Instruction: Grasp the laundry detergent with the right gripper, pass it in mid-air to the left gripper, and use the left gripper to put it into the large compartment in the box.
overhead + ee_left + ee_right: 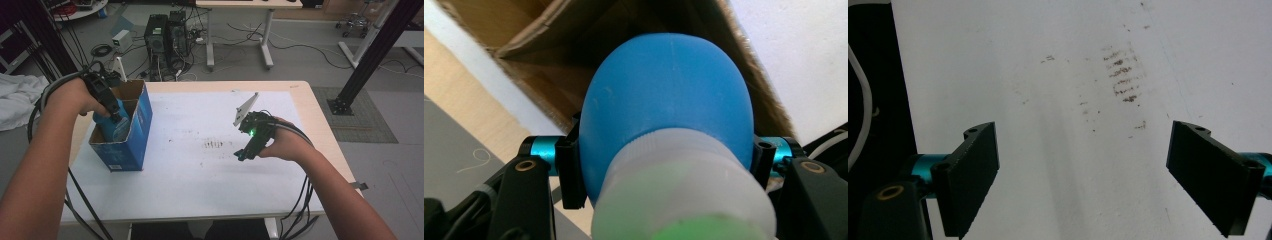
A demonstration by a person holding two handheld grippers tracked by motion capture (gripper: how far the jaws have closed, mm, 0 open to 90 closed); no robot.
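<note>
An open blue cardboard box stands on the left part of the white-topped table. My left gripper reaches down into its open top and is shut on a blue rounded bottle with a whitish cap. In the left gripper view the jaws press on both sides of the bottle, with the box's brown inner walls beyond it. My right gripper hovers low over the table at centre right. It stands open with nothing between its jaws.
Dark smudge marks stain the middle of the table top. Behind the table, computer towers and loose cables sit on the floor. A white cloth lies at the left, a black frame post at the right.
</note>
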